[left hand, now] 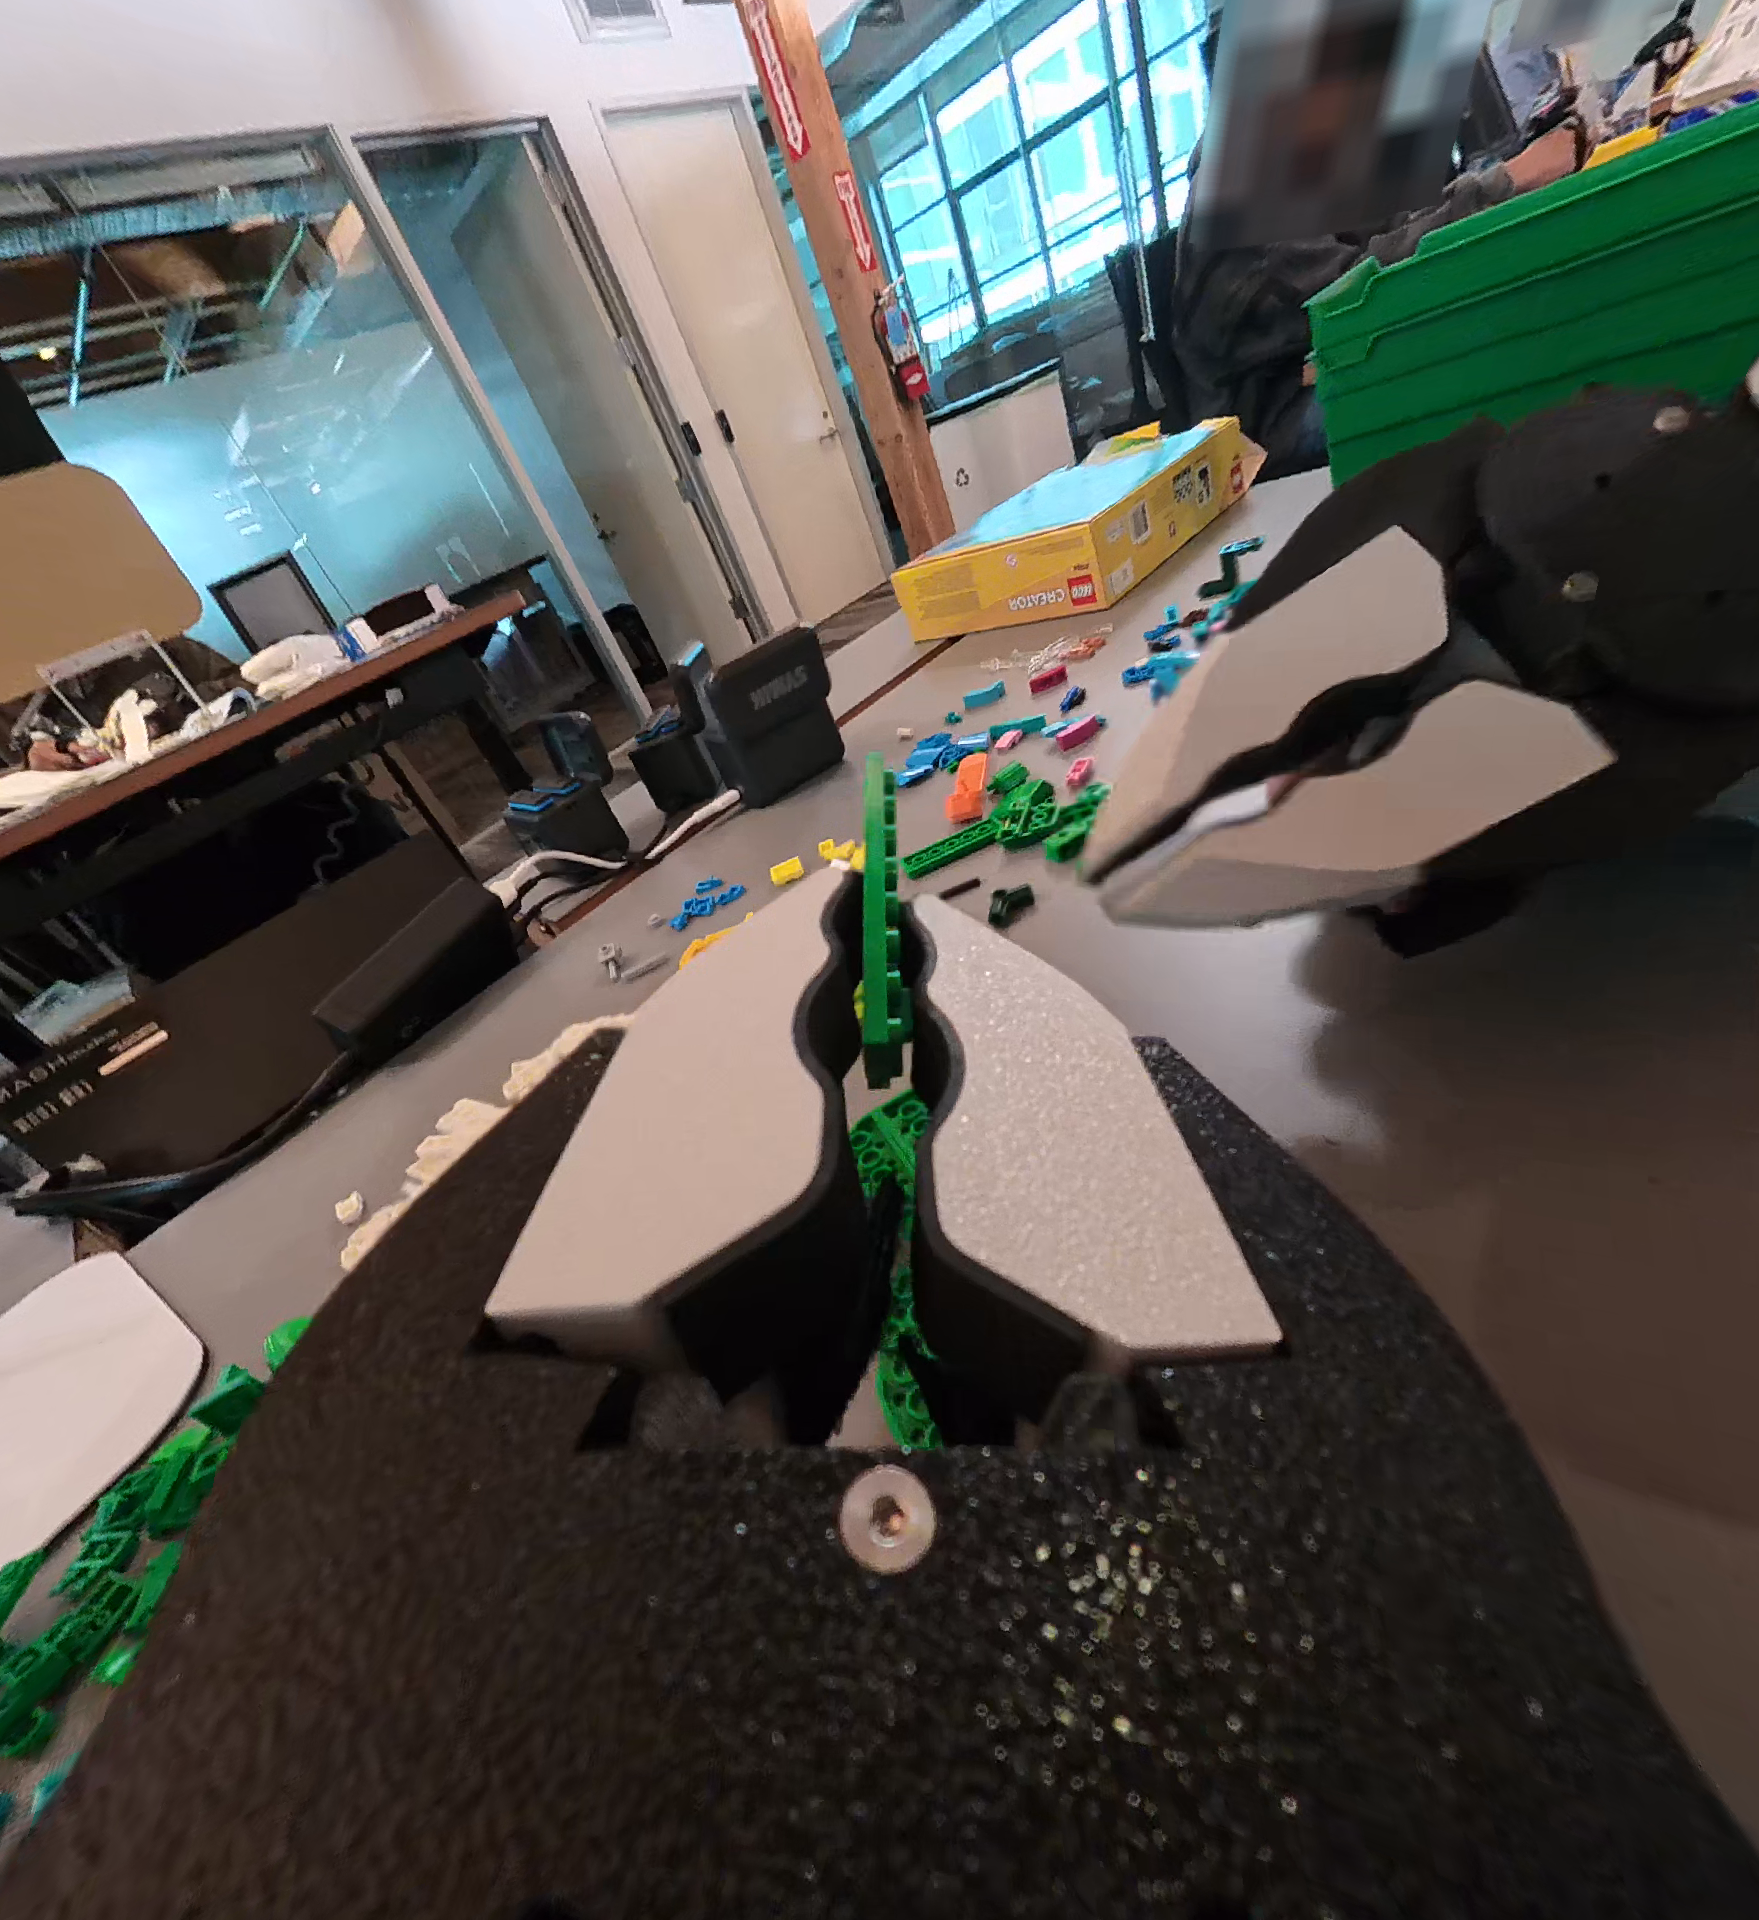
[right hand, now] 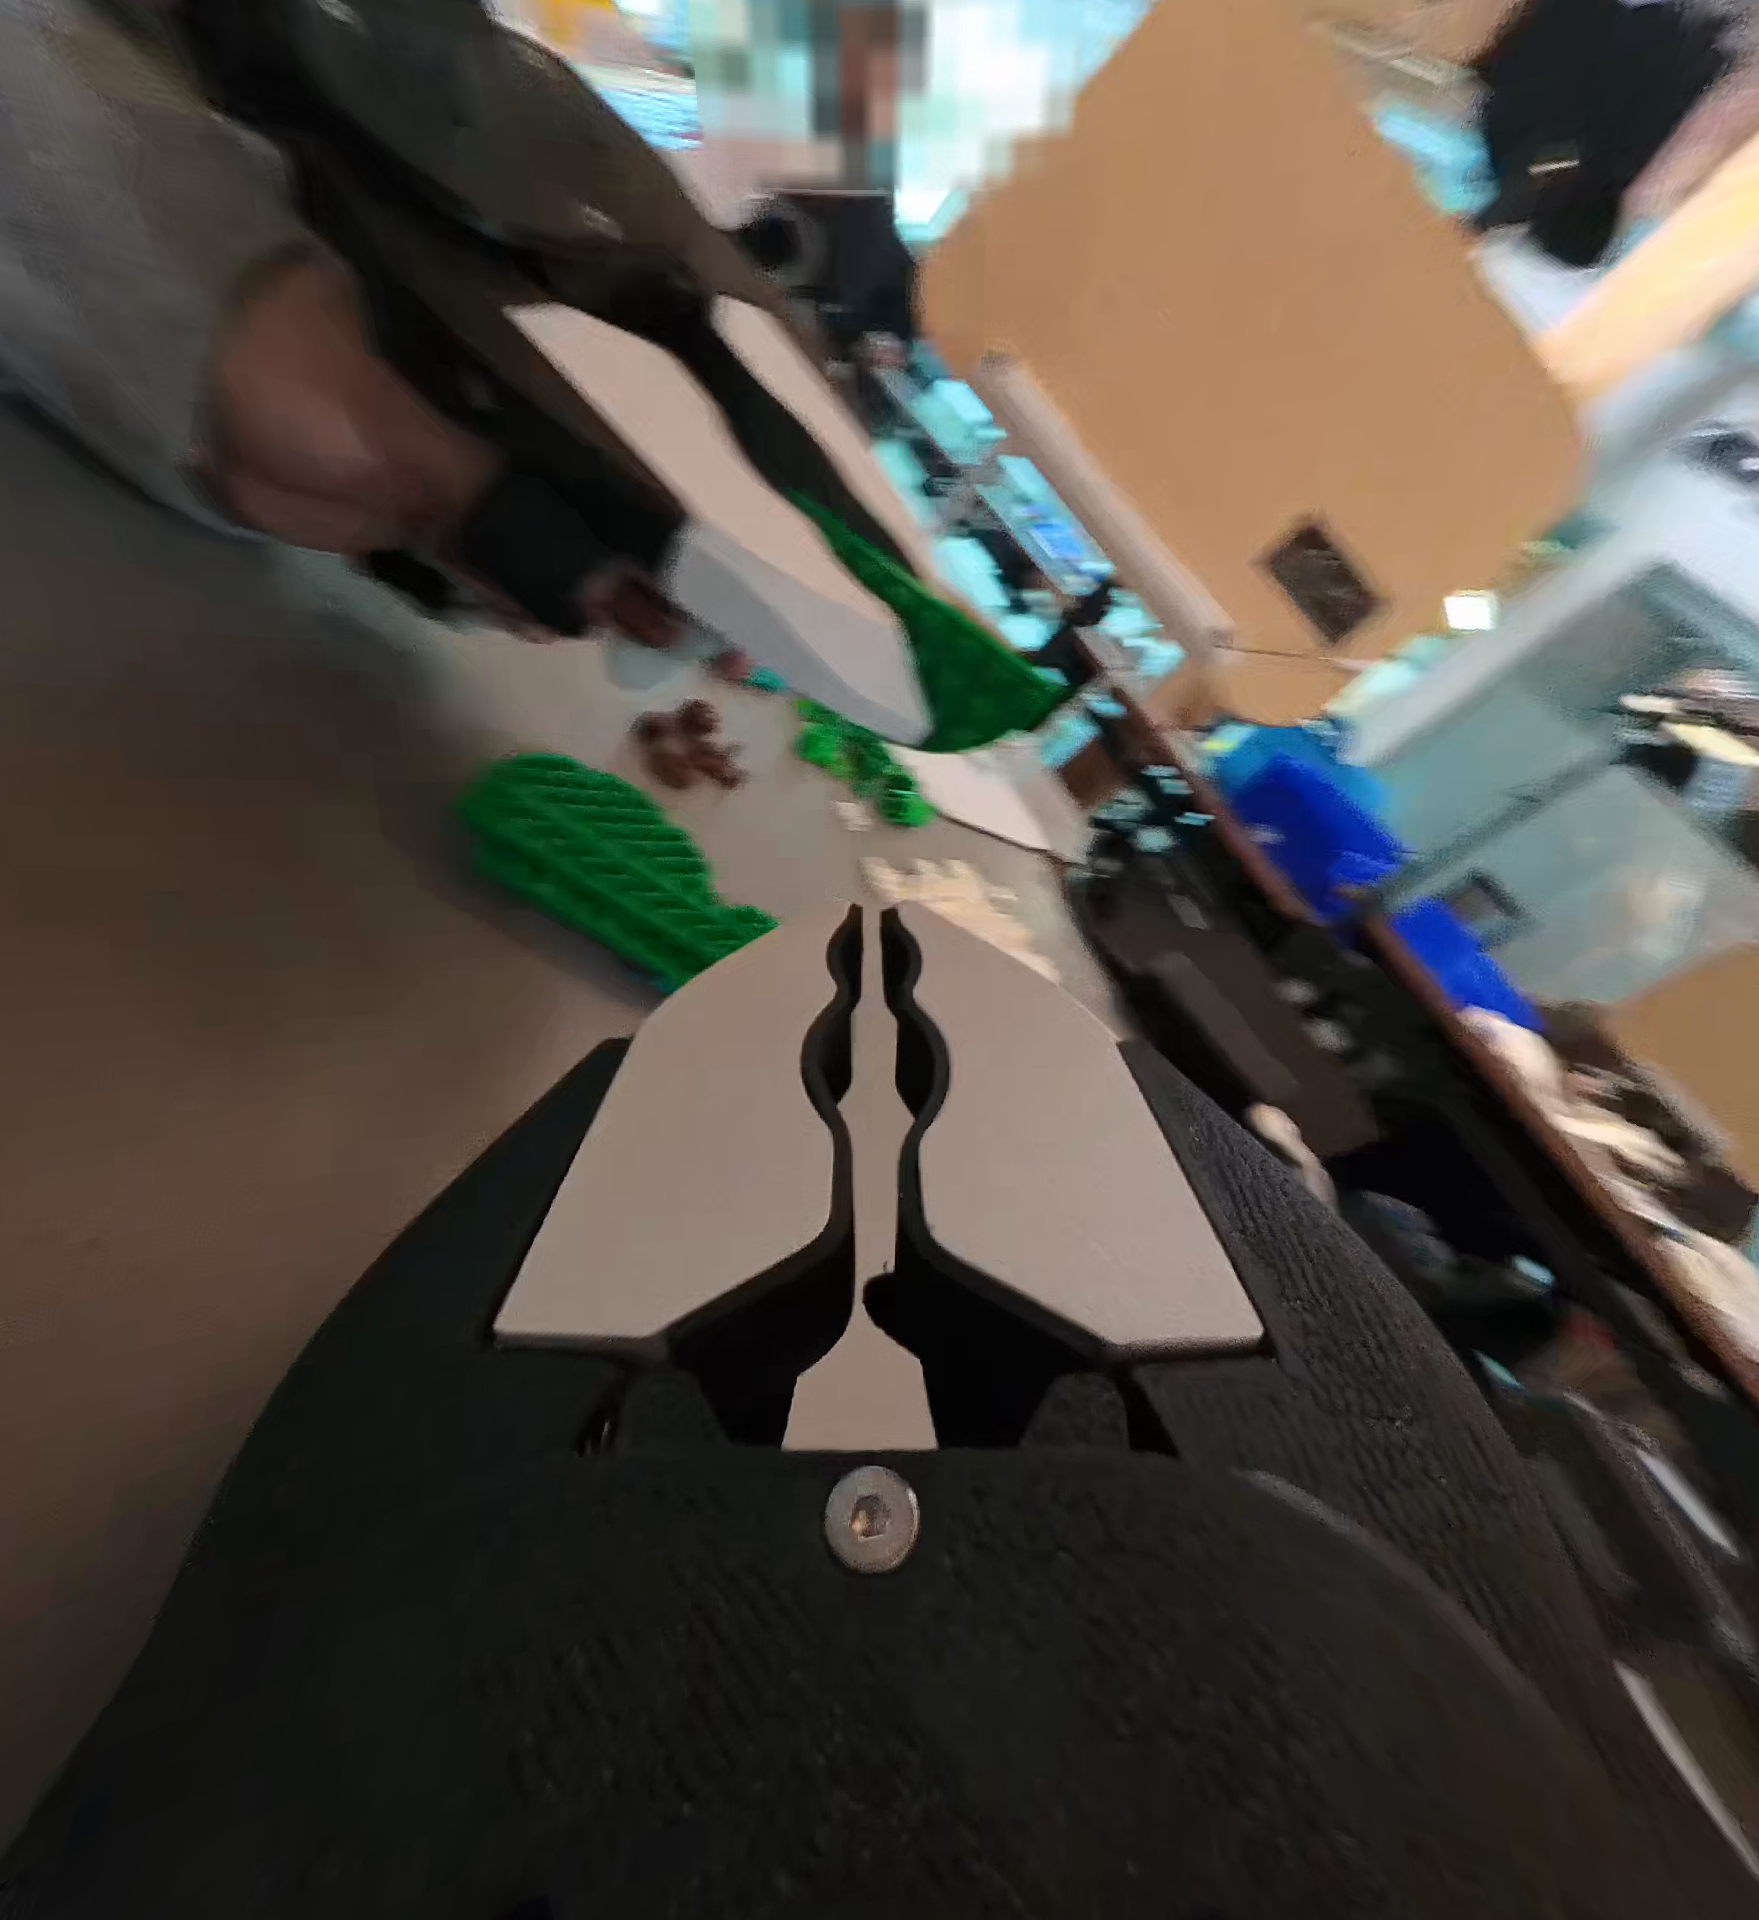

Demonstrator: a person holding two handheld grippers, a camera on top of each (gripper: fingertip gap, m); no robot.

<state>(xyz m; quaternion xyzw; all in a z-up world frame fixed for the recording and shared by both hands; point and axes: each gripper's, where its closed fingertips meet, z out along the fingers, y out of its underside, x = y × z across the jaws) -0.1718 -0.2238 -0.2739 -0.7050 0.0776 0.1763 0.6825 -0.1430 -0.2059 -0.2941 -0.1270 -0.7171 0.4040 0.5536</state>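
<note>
The left tongs (left hand: 880, 914) pinch a thin green plate (left hand: 879, 894) standing on edge, pads pressed to both faces. The right tongs (left hand: 1098, 873) hang closed just to the right above the grey table (left hand: 1218, 997). Coloured bricks (left hand: 1000, 769) and a yellow box (left hand: 1072, 551) lie beyond.

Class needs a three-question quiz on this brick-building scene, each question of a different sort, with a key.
1. True or false: the left gripper is shut on a green plate held on edge.
2. Multiple choice: what lies nearest the yellow box on the table? A) a red mug B) loose coloured bricks C) a laptop
3. Fill in: the right gripper holds ____; a narrow bare slit shows between its fingers.

Key: 1 true. 2 B. 3 nothing.
</note>
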